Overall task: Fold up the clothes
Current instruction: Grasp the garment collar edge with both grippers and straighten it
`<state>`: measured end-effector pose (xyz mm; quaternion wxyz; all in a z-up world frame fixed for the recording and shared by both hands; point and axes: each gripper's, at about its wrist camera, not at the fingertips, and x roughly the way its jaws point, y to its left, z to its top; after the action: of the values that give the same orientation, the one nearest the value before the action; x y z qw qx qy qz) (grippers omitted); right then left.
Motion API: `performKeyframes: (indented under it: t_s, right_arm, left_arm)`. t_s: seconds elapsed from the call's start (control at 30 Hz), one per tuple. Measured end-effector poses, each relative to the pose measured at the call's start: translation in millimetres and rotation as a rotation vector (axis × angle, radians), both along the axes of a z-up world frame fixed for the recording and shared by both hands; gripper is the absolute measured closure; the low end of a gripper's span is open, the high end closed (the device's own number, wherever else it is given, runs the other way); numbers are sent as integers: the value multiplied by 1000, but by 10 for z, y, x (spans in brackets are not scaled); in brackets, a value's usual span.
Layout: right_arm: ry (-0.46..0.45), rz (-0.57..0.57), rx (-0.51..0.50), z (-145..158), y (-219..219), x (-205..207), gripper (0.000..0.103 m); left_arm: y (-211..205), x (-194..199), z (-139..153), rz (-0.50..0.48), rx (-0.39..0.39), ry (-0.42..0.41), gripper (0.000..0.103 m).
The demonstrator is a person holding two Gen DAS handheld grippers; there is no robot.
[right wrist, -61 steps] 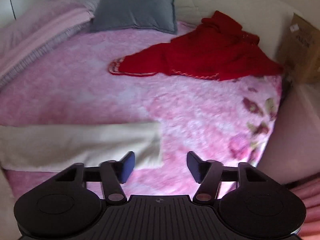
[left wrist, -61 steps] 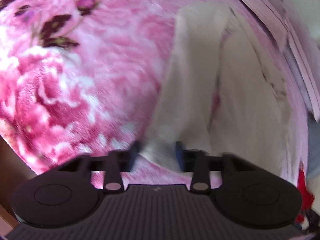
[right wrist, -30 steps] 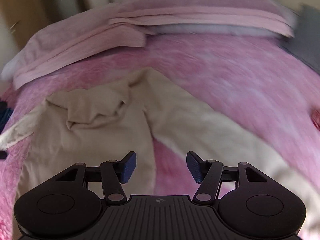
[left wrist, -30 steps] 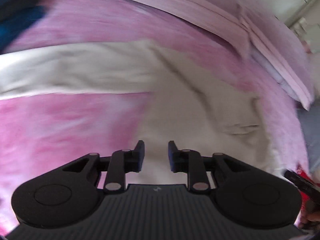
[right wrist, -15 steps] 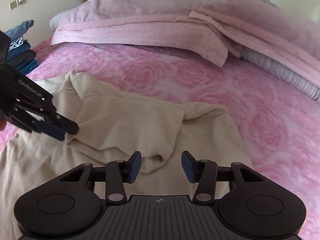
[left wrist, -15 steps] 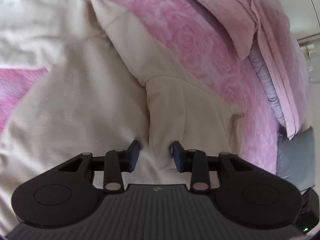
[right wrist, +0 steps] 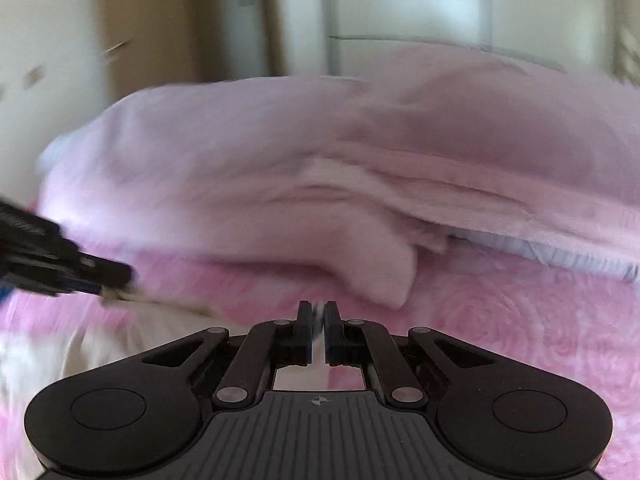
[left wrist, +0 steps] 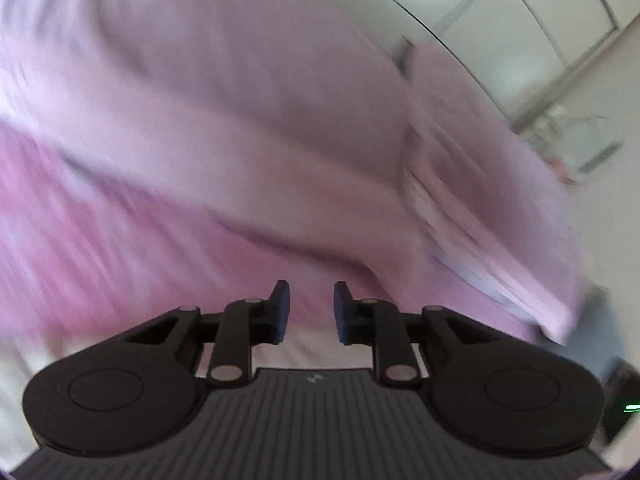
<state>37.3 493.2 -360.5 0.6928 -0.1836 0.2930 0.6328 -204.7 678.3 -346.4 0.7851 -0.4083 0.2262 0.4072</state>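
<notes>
The cream garment (right wrist: 120,332) lies on the pink rose bedspread (right wrist: 520,312), low and left in the right wrist view. My right gripper (right wrist: 318,320) is shut on a fold of the cream garment. The left gripper (right wrist: 104,276) comes in from the left in that view, its tip at the garment's edge. In the blurred left wrist view my left gripper (left wrist: 308,308) has a gap between its fingers with only bedspread showing through; a cream strip (left wrist: 312,348) lies just below them. Whether it holds cloth is unclear.
A pile of folded pale pink blankets and pillows (right wrist: 360,168) lies across the bed just ahead, also filling the left wrist view (left wrist: 280,120). White wardrobe doors (right wrist: 400,4) and a wooden door (right wrist: 160,20) stand behind.
The right gripper has shut on the cream garment. Both grippers have tilted up and moved toward the pillows; the garment has dropped out of most of both views. The left jaws stand slightly wider.
</notes>
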Motion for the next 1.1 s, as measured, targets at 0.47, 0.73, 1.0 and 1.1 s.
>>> performKeyframes:
  t_s: [0.47,0.73,1.0,1.1]
  right_arm:
    - [224,36,-194,-785,-55,709,45]
    - [235,158,-218,-967,35,546,101]
    - [59,18,-162,-867,-48,548,100]
    - [86,-53,-188,-846,-156,603,74]
  left_arm:
    - [-34,-268,-855,-357,-7,226,66]
    - [-113,219,-946,-529,94,299,102]
    - [-245,310,-1045,-477,230,372,94]
    - [-355,177,-924,-423,229,366,91]
